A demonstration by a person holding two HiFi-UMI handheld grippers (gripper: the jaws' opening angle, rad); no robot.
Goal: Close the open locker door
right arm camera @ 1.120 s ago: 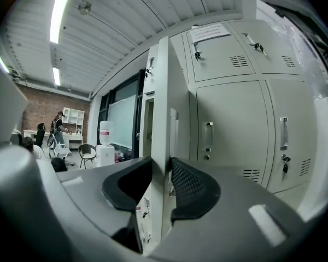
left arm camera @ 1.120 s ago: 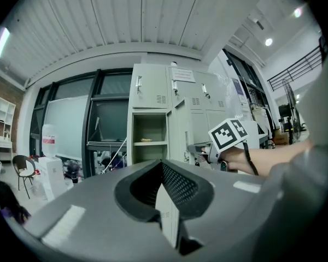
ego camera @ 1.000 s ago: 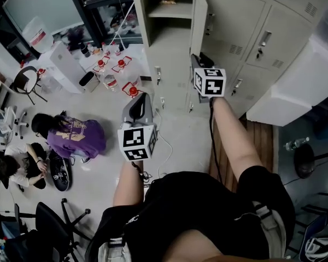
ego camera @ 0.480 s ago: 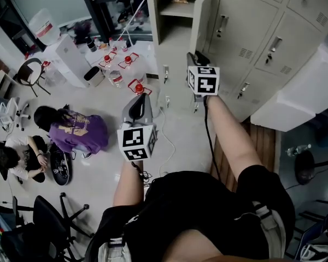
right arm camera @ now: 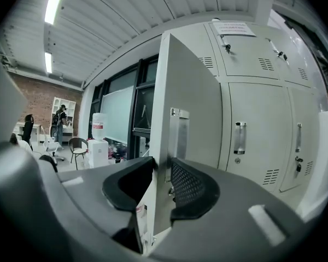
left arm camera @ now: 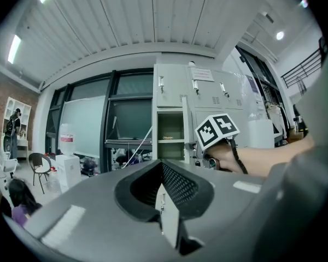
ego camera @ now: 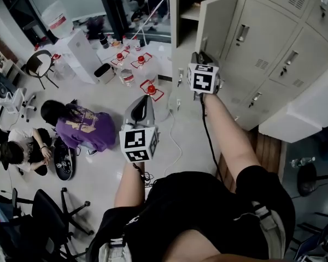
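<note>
The cream locker bank (ego camera: 268,53) fills the upper right of the head view. One upper door (ego camera: 218,21) stands open beside its bare compartment (ego camera: 188,10). My right gripper (ego camera: 201,54) reaches level toward the door's lower free edge. In the right gripper view that door (right arm camera: 186,119) lines up with the gap of my right gripper (right arm camera: 158,184). Its jaws have just been closing a little and stand apart, and the pads are not seen pressing on the edge. My left gripper (ego camera: 141,100) hangs back, open and empty. In the left gripper view, my left gripper (left arm camera: 161,184) faces the open compartment (left arm camera: 170,135).
A person in purple (ego camera: 79,132) and another person (ego camera: 22,157) sit on the floor at left. Red-capped bottles (ego camera: 147,86) and a white cable (ego camera: 172,141) lie before the lockers. Office chairs (ego camera: 60,212) stand at lower left. A white box (ego camera: 300,113) sits at right.
Both grippers have moved toward the lockers. The open door now sits nearer to the right gripper's tips, and the locker bank has shifted right and down in the head view.
</note>
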